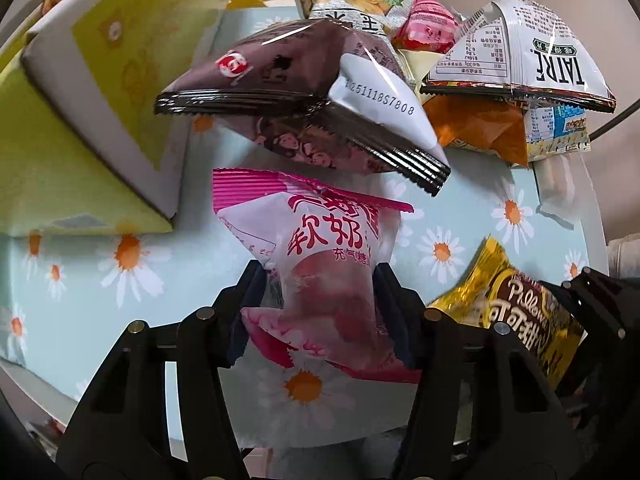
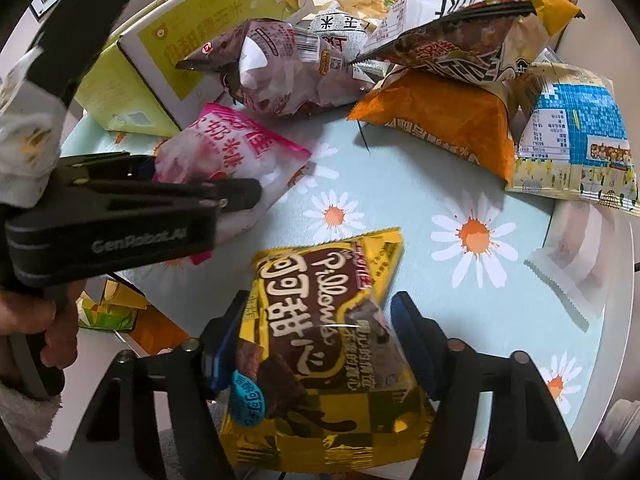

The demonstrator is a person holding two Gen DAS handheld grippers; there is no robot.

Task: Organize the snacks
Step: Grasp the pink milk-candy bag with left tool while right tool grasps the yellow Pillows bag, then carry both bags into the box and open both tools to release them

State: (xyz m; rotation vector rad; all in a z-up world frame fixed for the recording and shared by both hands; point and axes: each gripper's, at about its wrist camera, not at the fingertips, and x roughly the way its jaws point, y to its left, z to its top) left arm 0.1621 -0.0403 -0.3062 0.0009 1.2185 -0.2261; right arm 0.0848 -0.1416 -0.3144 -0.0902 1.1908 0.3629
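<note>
A pink and white snack packet lies on the daisy-print tablecloth, and my left gripper is shut on it, its pads squeezing the packet's waist. The right wrist view shows the same packet and the left gripper, held in a hand. My right gripper is shut on a gold and brown "Pillows" packet, one pad against each side. That packet lies just right of the pink one.
Behind lie a brown packet, a white "TARE" bag, an orange bag and a blue-white bag. A yellow-green box stands at the left. A small white packet sits near the table's right edge.
</note>
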